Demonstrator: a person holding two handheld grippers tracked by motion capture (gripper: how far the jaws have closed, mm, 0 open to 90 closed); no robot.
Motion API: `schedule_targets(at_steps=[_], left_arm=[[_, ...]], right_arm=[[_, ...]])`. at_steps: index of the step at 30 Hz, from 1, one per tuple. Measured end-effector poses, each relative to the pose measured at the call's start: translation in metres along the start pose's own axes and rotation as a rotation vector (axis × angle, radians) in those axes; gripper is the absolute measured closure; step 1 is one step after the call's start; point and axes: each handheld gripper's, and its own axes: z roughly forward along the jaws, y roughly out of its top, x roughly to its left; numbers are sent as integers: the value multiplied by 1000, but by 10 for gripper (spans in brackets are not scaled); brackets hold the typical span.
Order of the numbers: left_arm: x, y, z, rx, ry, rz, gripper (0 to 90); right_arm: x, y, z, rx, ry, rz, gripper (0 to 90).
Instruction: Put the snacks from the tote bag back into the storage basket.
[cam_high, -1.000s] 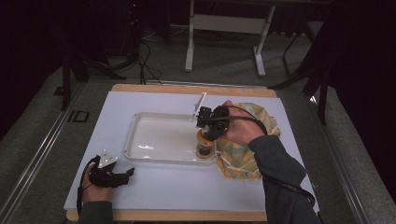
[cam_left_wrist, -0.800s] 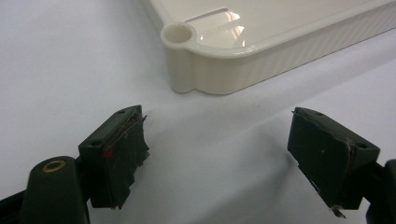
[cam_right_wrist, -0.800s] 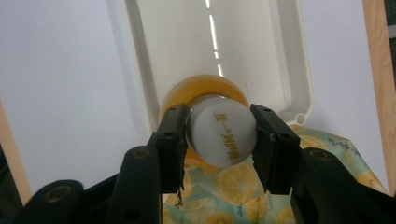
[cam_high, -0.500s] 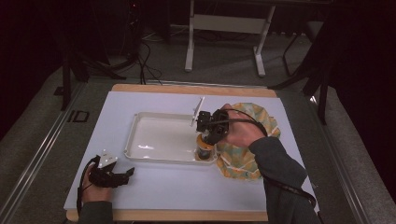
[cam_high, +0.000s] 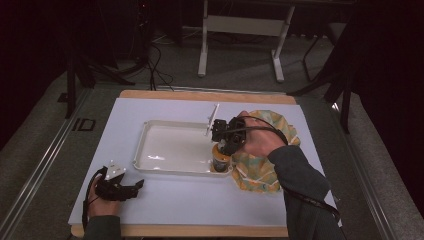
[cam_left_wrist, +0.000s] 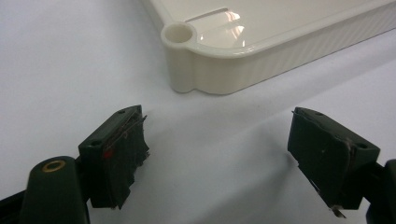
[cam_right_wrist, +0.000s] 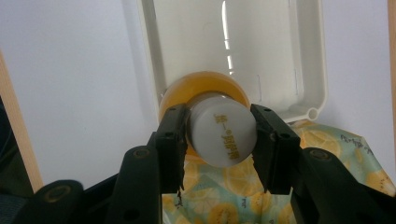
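An orange bottle (cam_high: 219, 162) with a white cap (cam_right_wrist: 223, 135) stands upright at the near right corner of the cream tray (cam_high: 141, 148). My right gripper (cam_high: 224, 146) points down over it, and its pads are shut on the sides of the cap. In the right gripper view the orange body (cam_right_wrist: 205, 82) shows beyond the cap, over the tray's corner (cam_right_wrist: 150, 56). I cannot tell whether the bottle rests on the tray floor. My left gripper (cam_high: 136, 185) lies on the white table near the front left, open, with nothing between its jaws (cam_left_wrist: 219, 158). It faces the tray's corner (cam_left_wrist: 219, 70).
A yellow cloth with a lemon print (cam_high: 260, 172) lies right of the tray, under my right hand, and shows below the bottle (cam_right_wrist: 224, 193). The table's wooden edge (cam_high: 200, 231) runs along the front. A desk frame (cam_high: 240, 30) stands on the floor beyond the table.
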Motion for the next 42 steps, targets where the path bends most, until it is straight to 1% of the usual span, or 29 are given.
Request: schedule_targets(at_steps=[3, 6, 8, 11, 13, 17, 18, 19, 23, 25, 26, 30, 34, 37, 38, 42], left_arm=[[0, 0, 0, 2, 0, 1, 193], [0, 0, 0, 1, 1, 2, 193], [0, 0, 0, 1, 1, 2, 193], [0, 0, 0, 1, 1, 2, 193], [0, 0, 0, 1, 1, 1, 193], [0, 0, 0, 1, -1, 1, 193], [0, 0, 0, 1, -1, 1, 193], [0, 0, 0, 2, 0, 2, 193], [0, 0, 0, 0, -1, 1, 193], [0, 0, 0, 1, 0, 2, 193], [0, 0, 0, 1, -1, 2, 193], [0, 0, 0, 0, 0, 2, 193], [0, 0, 0, 1, 0, 1, 193], [0, 0, 0, 0, 0, 1, 193], [0, 0, 0, 0, 0, 1, 193], [0, 0, 0, 0, 1, 1, 193]], right_arm=[[-2, -1, 1, -3, 2, -5, 575], [-3, -1, 1, -6, -6, -5, 570], [-4, -1, 2, -11, -5, 4, 561], [-4, -1, 2, -15, -8, 2, 548], [-5, -1, 3, -25, -11, 11, 511], [-7, -2, 5, -37, -2, 38, 459], [-7, -2, 5, -37, -2, 38, 459], [-8, -2, 6, -43, 4, 41, 441], [-8, -4, 8, -49, 8, 56, 407], [-8, -4, 8, -49, 6, 56, 403], [-8, -4, 8, -50, 9, 66, 405], [-8, -5, 8, -67, 3, 65, 384], [-8, -6, 8, -78, -2, 78, 356], [-8, -7, 7, -85, -9, 78, 337], [-9, -9, 5, -100, -10, 86, 328], [-8, -11, 1, -103, -11, 88, 315]])
